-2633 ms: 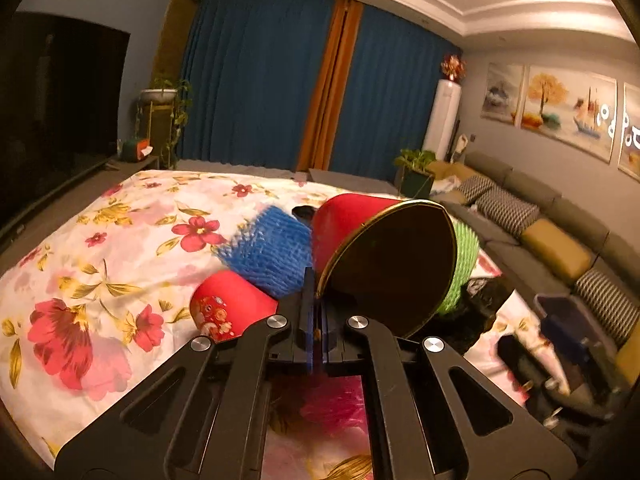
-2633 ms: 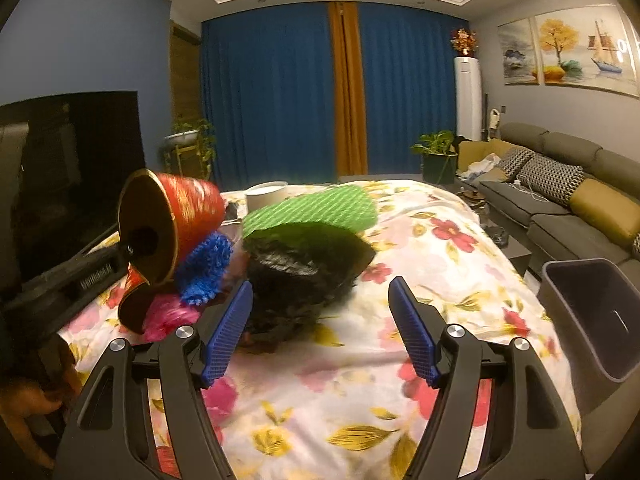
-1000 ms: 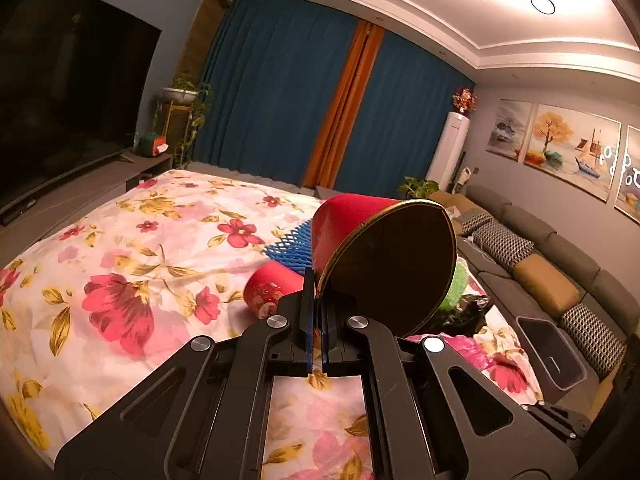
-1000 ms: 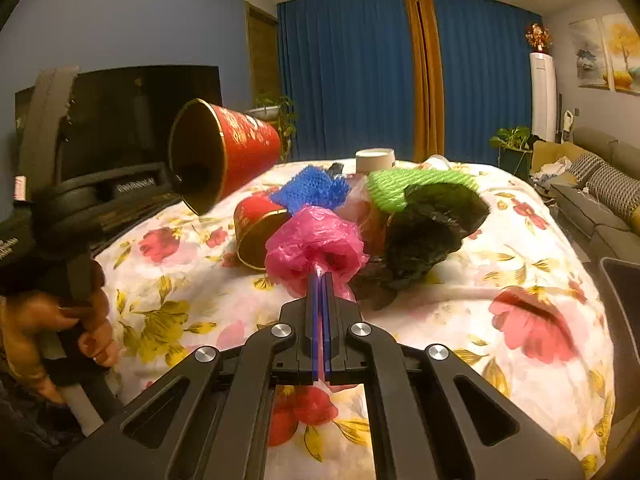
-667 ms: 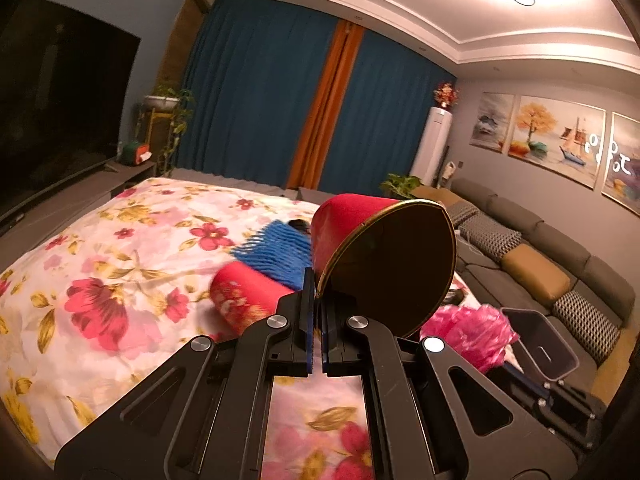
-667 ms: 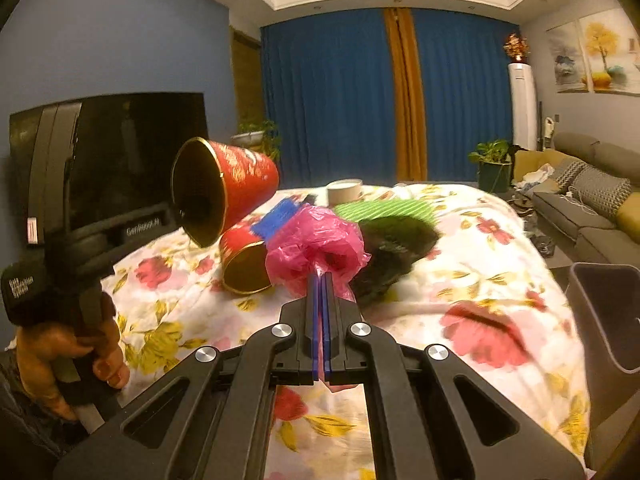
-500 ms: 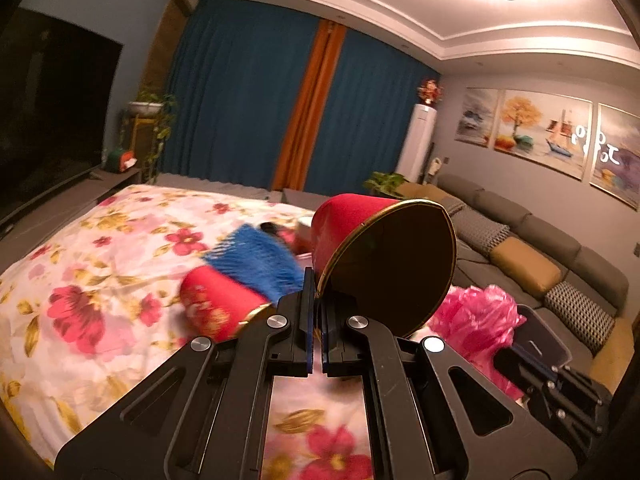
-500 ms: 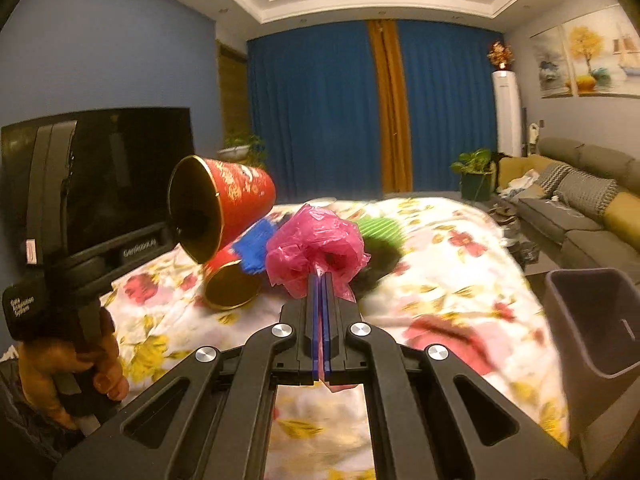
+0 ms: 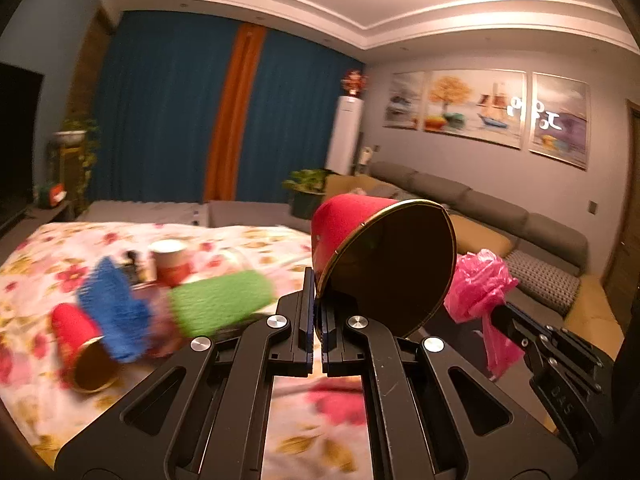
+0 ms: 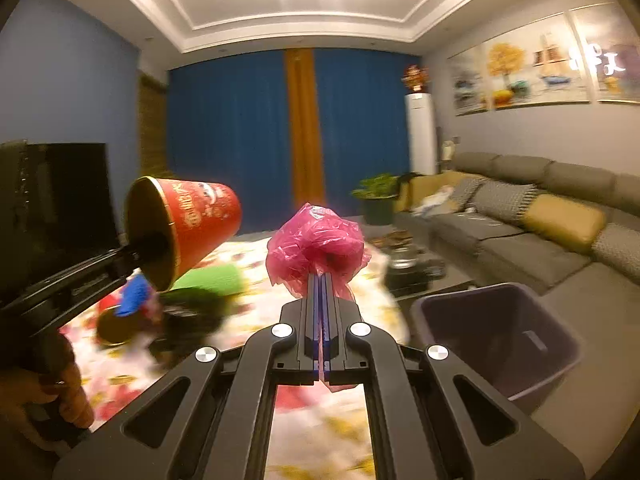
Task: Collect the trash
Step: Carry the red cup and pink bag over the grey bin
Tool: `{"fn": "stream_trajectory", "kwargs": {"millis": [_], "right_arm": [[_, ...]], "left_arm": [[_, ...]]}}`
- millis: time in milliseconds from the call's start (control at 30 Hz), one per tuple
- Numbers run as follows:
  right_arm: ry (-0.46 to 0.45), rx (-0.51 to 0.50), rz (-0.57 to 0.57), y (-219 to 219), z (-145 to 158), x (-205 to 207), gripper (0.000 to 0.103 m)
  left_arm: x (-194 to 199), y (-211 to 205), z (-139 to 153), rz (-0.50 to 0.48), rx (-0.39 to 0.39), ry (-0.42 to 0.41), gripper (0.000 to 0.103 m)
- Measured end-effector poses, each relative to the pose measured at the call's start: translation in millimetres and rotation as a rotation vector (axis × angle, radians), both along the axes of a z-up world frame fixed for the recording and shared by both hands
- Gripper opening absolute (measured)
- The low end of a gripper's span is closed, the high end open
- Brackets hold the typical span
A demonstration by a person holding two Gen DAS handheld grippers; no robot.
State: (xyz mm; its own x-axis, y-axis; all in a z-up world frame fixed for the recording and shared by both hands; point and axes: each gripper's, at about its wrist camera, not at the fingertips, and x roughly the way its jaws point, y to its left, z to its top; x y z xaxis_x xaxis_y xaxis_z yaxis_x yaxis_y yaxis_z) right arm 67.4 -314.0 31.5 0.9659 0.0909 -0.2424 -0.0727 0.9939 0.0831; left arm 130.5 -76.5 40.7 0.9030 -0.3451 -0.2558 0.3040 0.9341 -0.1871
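two pieces of trash are held aloft, one in each gripper

the left gripper (image 9: 316,292) is clamped on the rim of a red paper cup (image 9: 360,236), tipped on its side with its gold mouth turned to the camera; the right gripper (image 10: 322,280) is pinched tight on a crumpled pink plastic bag (image 10: 318,240); a dark bin (image 10: 496,332) is seen on the floor beside the right edge of the flowered bedspread (image 9: 248,240); more litter, blurred, is left lying near the bedspread's left edge

Red cup (image 9: 352,220), pink bag (image 10: 318,246), both aloft
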Motion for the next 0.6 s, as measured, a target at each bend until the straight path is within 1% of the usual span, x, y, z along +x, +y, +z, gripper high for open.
{"fn": "stream_trajectory", "kwargs": {"millis": [200, 333, 433, 600], "right_arm": [[-0.028, -0.029, -0.173, -60, 6, 3, 0.002], [-0.042, -0.045, -0.253, -89, 6, 6, 0.002], [-0.039, -0.026, -0.298, -110, 3, 8, 0.002], [-0.031, -0.006, -0.339, -134, -3, 11, 0.002]], "left_arm": [[15, -64, 3, -0.113, 0.009, -0.010, 0.002], [25, -109, 0, -0.189, 0.024, -0.018, 0.002], [31, -135, -7, -0.227, 0.039, -0.021, 0.002], [42, -175, -19, -0.278, 0.054, -0.018, 0.002]]}}
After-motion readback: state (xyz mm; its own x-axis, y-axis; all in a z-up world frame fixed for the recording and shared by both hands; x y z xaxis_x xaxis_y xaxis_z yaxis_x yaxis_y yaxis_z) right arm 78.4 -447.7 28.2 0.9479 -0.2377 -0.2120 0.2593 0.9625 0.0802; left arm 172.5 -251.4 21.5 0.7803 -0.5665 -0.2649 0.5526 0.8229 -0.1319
